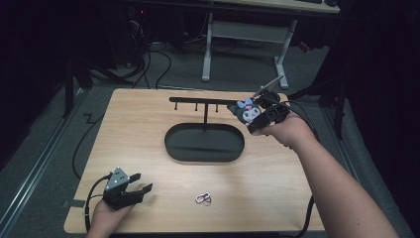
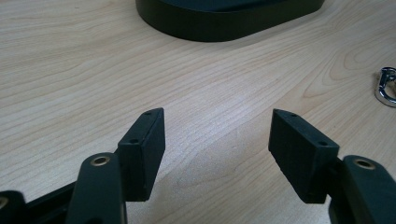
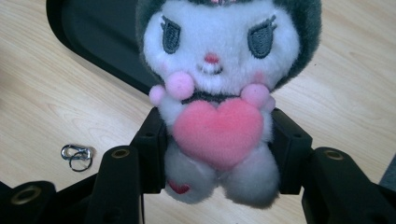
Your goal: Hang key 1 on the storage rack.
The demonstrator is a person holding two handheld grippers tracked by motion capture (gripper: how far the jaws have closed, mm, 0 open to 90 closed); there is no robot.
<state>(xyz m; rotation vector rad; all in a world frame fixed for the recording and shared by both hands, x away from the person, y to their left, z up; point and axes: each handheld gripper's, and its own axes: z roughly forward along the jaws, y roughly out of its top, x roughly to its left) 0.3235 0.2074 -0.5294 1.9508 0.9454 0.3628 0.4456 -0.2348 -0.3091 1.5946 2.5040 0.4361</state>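
Note:
A small plush toy point(image 3: 217, 79) with a white face, dark hood and pink heart is pinched at the body between the jaws of my right gripper point(image 3: 218, 144). In the high view that gripper point(image 1: 255, 118) holds the plush toy point(image 1: 246, 111) up beside the right end of the black hook stand's bar point(image 1: 198, 100). The stand's oval base point(image 1: 204, 143) sits mid-table. My left gripper point(image 1: 141, 184) rests low at the front left, open with nothing between its fingers point(image 2: 142, 149). A silver clasp point(image 1: 202, 198) lies on the wood in front of the base.
The wooden table point(image 1: 138, 129) ends close behind the stand. Beyond it are a white desk frame point(image 1: 242, 34) and cables on a dark floor. The clasp point(image 2: 386, 86) lies to the right of my left gripper. A cable point(image 1: 304, 119) trails from the right gripper.

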